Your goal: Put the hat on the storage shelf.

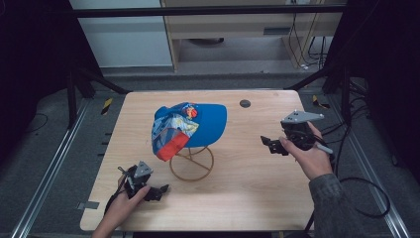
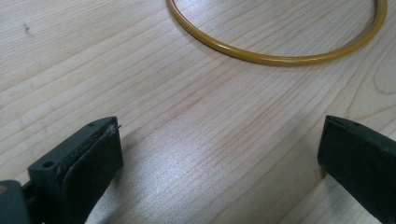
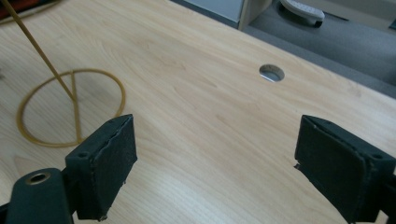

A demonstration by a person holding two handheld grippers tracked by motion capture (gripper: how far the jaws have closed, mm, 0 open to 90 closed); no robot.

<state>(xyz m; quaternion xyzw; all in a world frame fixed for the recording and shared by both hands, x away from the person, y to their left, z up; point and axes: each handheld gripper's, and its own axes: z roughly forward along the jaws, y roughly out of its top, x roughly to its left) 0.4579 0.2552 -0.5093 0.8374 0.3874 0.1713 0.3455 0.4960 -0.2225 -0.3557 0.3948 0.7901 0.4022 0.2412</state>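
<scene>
While the cap (image 1: 190, 126) sits on the wire stand (image 1: 191, 162) at mid-surface, neither claw touches it. Left claw (image 1: 159, 191) rests low on the surface (image 1: 257, 188) just short of the stand's ring, jaws spread and empty; right claw (image 1: 271, 145) hovers well to the cap's right, jaws also spread. Judging by this, nothing is gripped, so reaching, grasping and lifting the cap all remain.
</scene>
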